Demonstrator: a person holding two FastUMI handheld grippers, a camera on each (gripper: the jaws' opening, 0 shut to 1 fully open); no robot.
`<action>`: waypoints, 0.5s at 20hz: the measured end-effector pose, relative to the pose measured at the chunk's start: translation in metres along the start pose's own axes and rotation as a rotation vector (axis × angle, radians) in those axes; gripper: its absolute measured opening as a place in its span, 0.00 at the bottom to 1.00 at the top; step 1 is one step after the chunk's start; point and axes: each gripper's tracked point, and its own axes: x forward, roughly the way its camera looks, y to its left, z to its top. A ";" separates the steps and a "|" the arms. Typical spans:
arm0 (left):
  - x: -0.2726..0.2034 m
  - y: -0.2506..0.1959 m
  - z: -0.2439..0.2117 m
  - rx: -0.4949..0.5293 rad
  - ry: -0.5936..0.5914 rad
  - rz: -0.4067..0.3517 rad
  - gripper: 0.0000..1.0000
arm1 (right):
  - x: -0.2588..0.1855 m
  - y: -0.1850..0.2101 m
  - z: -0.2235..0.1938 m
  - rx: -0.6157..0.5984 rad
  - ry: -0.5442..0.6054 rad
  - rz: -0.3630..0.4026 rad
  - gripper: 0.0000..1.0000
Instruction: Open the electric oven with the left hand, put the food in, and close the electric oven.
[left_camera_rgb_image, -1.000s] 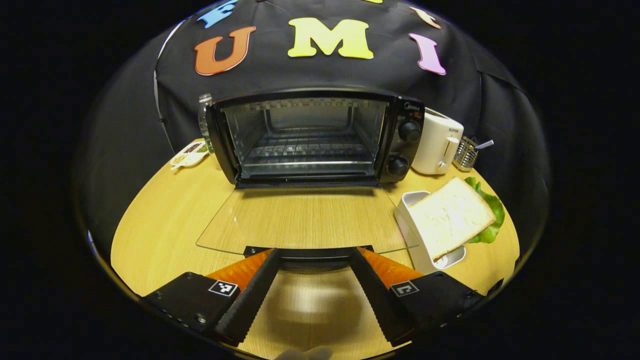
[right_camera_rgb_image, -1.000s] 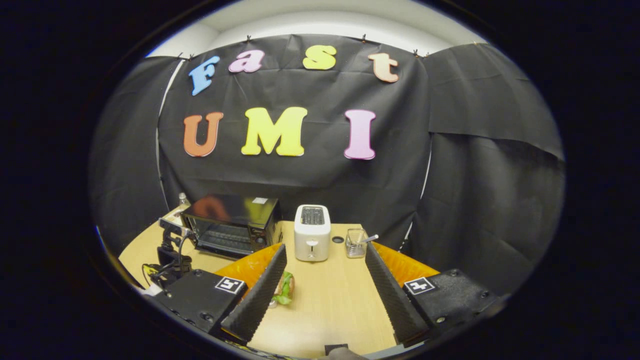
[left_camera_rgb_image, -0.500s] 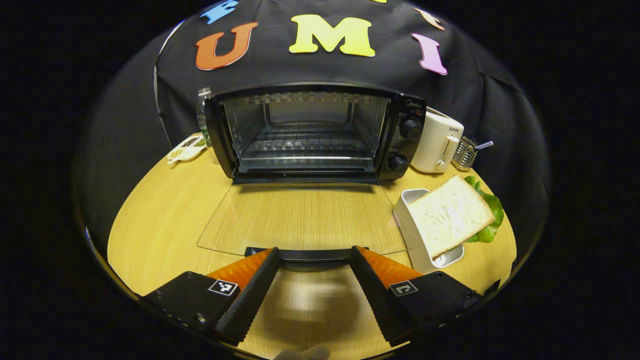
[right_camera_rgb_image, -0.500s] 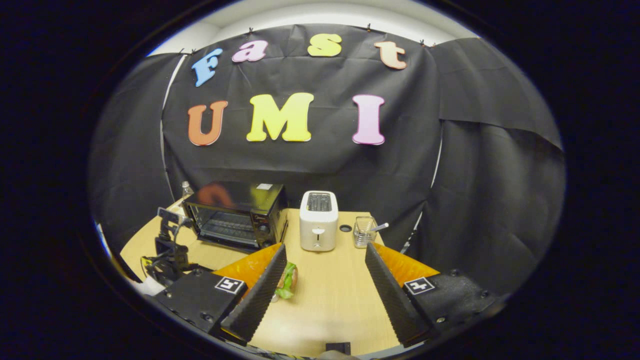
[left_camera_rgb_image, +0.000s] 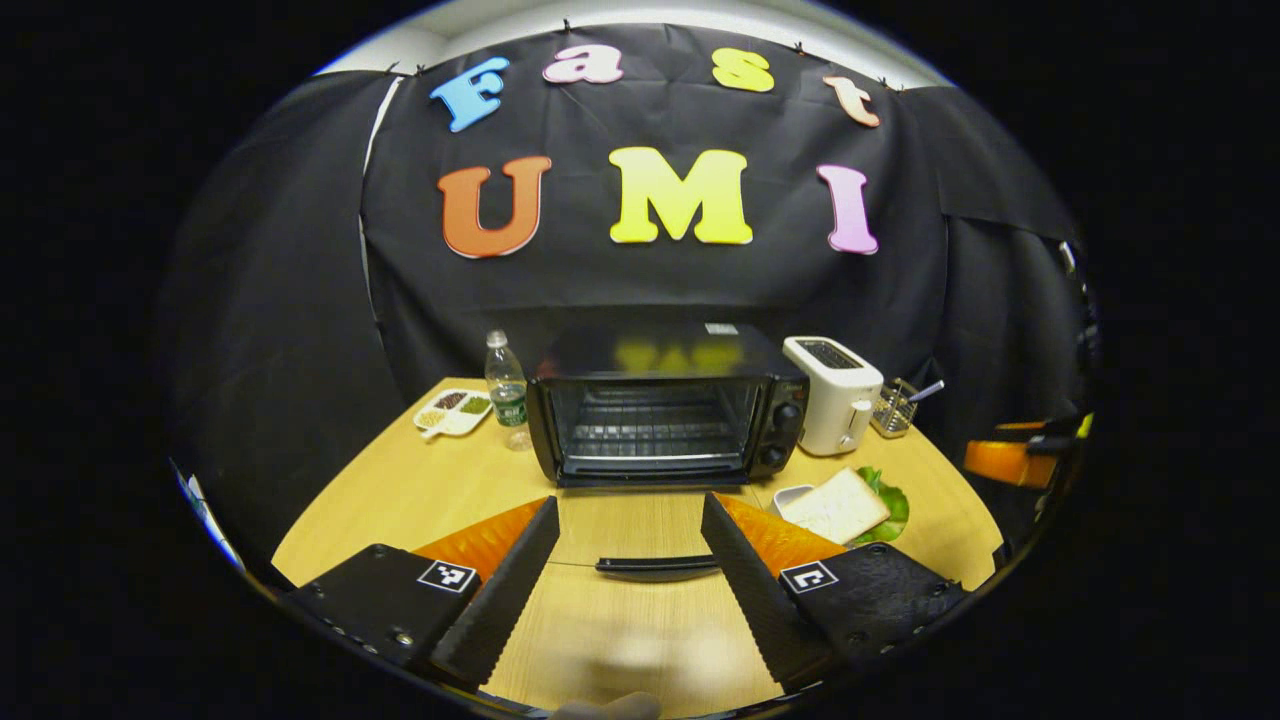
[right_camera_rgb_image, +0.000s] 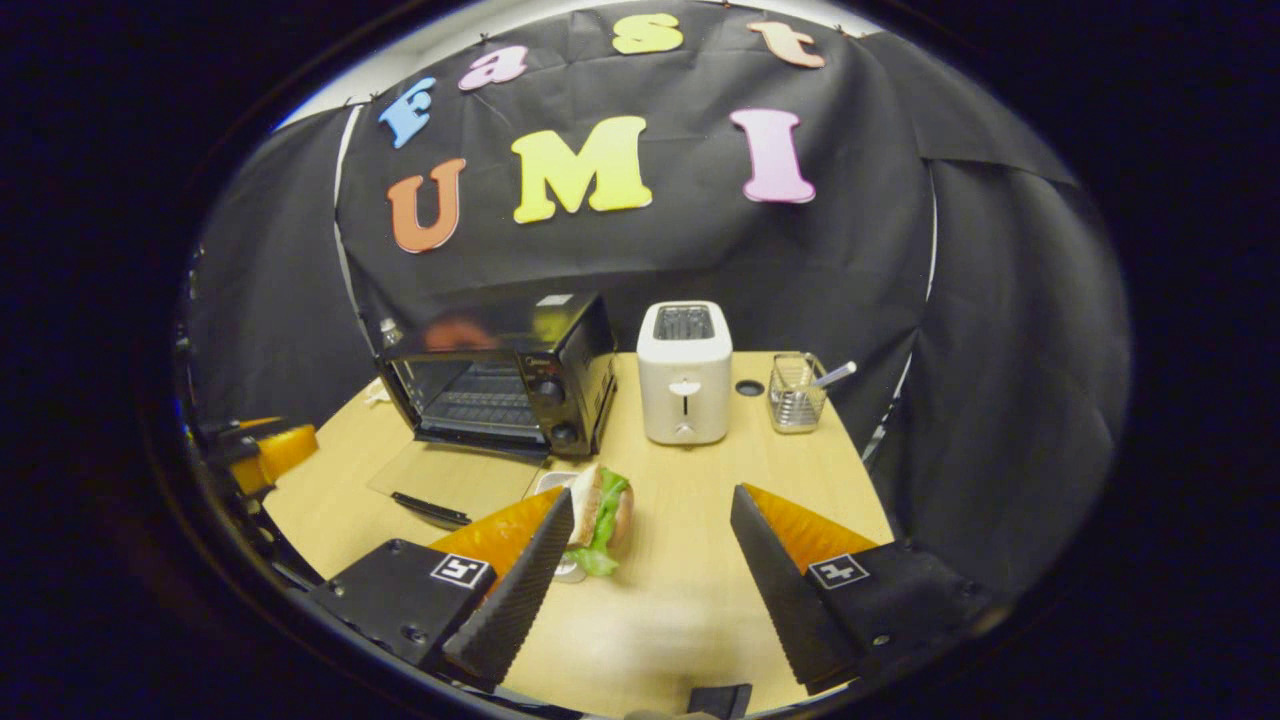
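We see the black electric oven (left_camera_rgb_image: 665, 410) at the back of the wooden table, its glass door (left_camera_rgb_image: 640, 525) folded flat onto the tabletop, dark handle (left_camera_rgb_image: 655, 566) at the near edge, and a wire rack (left_camera_rgb_image: 650, 437) inside. The sandwich (left_camera_rgb_image: 838, 505), white bread over green lettuce, leans on a small white dish (left_camera_rgb_image: 790, 497) just right of the door.

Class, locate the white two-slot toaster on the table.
In the right gripper view, the white toaster stands at the table's back, between the black electric oven and the wire basket.
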 end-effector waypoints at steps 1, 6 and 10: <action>-0.012 0.003 0.012 0.003 -0.028 0.005 0.94 | 0.009 0.003 -0.007 0.015 0.016 0.018 0.94; -0.064 0.014 0.054 0.026 -0.124 0.024 0.95 | 0.050 0.026 -0.040 0.120 0.100 0.127 0.98; -0.091 0.008 0.070 0.034 -0.148 0.027 0.94 | 0.088 0.042 -0.047 0.193 0.159 0.225 0.87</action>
